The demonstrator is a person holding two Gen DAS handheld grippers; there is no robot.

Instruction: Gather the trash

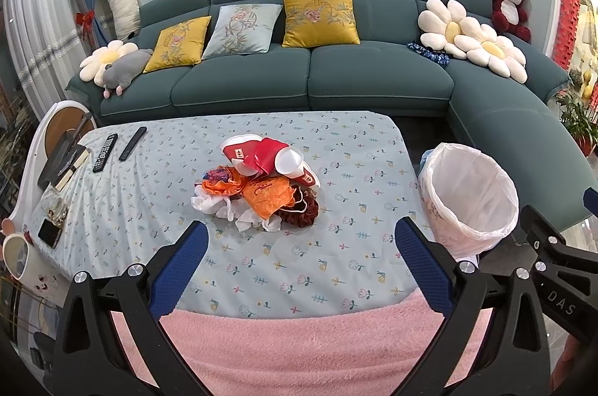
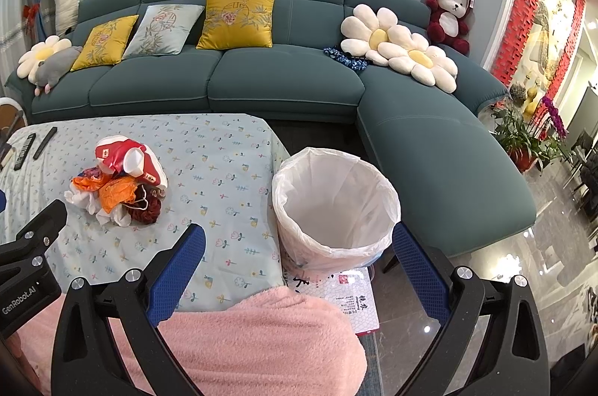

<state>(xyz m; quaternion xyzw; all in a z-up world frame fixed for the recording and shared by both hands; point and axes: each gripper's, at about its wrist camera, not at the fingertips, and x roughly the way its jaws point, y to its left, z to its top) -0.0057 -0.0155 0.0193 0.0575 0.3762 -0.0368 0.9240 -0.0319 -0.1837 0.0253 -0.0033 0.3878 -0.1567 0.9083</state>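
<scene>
L gripper (image 1: 299,246): blue textured pads spread wide, nothing held | R gripper (image 2: 299,248): pads spread wide, nothing held | pink fleece (image 1: 299,351) nearest | trash pile (image 1: 261,188): crumpled orange/red/white wrappers, mid floral tablecloth (image 1: 336,284) | round bin (image 2: 336,205), white plastic liner, just beside table's R edge | teal sofa (image 1: 310,78) far.
</scene>
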